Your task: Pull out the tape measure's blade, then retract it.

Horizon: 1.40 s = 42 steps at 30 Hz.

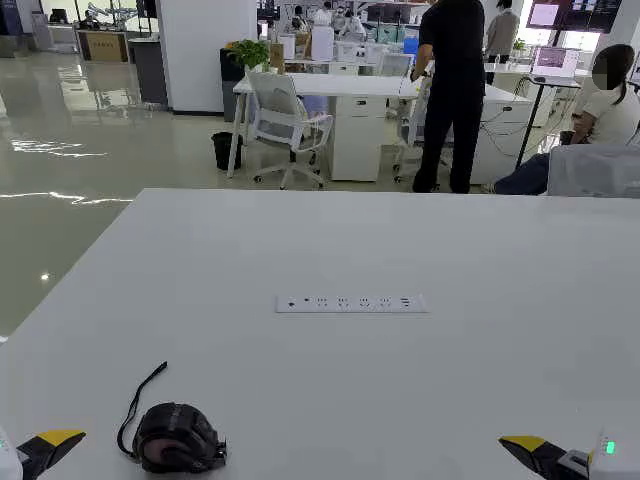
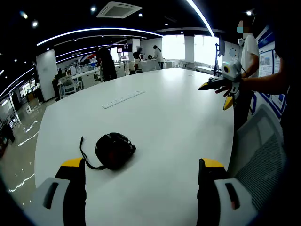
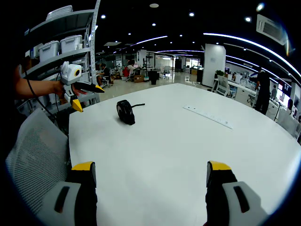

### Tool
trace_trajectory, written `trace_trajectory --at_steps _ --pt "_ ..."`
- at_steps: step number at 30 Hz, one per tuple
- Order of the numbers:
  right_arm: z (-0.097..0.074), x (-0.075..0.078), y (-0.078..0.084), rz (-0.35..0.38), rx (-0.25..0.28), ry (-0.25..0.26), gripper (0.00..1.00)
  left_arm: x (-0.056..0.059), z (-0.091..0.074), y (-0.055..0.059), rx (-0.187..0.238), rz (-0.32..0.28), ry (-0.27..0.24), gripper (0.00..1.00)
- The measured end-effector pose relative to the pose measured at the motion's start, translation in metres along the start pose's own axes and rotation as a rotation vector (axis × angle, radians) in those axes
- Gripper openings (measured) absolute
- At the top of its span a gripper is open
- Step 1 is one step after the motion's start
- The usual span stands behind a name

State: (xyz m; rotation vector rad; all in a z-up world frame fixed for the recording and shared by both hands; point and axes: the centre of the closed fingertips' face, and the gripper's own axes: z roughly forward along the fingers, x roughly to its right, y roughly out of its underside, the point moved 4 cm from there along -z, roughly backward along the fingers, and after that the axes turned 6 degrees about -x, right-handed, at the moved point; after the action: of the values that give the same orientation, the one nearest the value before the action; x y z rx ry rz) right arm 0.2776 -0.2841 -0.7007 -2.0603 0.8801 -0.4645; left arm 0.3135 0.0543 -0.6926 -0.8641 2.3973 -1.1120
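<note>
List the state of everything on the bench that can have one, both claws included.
tape measure: blade not drawn out, lying free, not held.
left claw: open, empty, short of the tape measure.
right claw: open, empty, well away from the tape measure.
power strip: nothing plugged in.

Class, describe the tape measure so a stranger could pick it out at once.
Start at the white table, with its flat white power strip in the middle. Nearer the person, to the left, lies the tape measure: the one dark, rounded thing on it, trailing a black cord loop.
</note>
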Motion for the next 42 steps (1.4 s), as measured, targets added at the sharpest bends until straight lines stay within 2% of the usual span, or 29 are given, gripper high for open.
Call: trace_trajectory --at_steps 19,27,38,42 --pt "0.002 -0.002 -0.001 -0.016 -0.003 -0.016 1.0 -0.003 -0.002 -0.001 -0.003 0.012 -0.004 0.98" --pt "0.005 0.002 -0.005 -0.05 -0.003 -0.026 1.0 -0.009 0.0 -0.002 -0.014 0.029 -0.001 0.98" --pt "0.017 0.006 -0.014 -0.102 -0.013 -0.09 0.97 -0.022 0.006 -0.002 -0.05 0.077 0.02 0.96" --pt "0.023 0.009 -0.016 -0.126 -0.02 -0.098 0.96 -0.027 0.009 -0.002 -0.065 0.095 0.027 0.96"
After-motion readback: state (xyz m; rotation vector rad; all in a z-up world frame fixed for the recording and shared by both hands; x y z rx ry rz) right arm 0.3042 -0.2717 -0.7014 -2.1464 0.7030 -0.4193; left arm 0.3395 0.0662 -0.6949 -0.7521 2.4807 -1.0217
